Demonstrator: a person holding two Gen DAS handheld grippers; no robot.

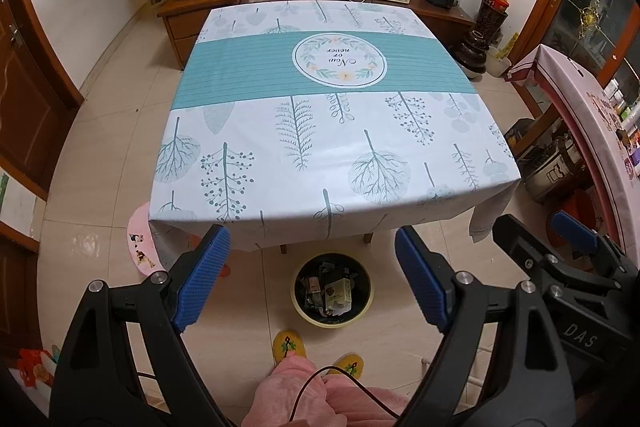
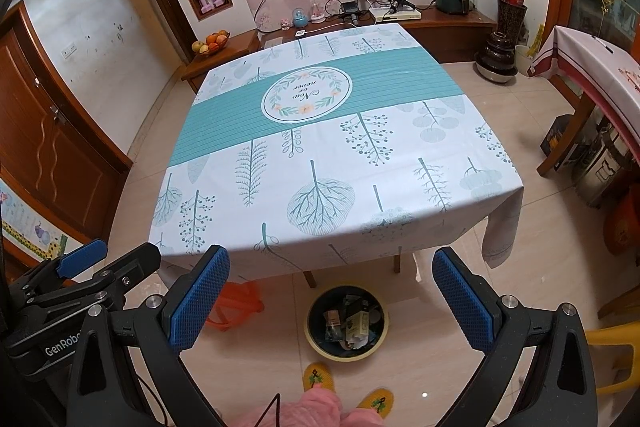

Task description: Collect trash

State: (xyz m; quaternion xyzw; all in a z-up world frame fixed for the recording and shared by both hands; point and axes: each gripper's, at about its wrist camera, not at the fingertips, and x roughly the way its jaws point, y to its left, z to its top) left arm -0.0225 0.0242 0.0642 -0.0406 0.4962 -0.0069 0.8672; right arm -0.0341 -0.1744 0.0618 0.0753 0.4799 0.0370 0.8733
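Left wrist view: the left gripper (image 1: pixel 312 275) is held spread wide with nothing in it. The trash bin (image 1: pixel 332 291), stuffed with wrappers, is seen on the floor right between its fingers, just below the table (image 1: pixel 332 131) edge. Right wrist view: the right gripper (image 2: pixel 332 303) is also spread and empty, with the bin (image 2: pixel 346 323) framed between its pads (image 2: pixel 196 303).
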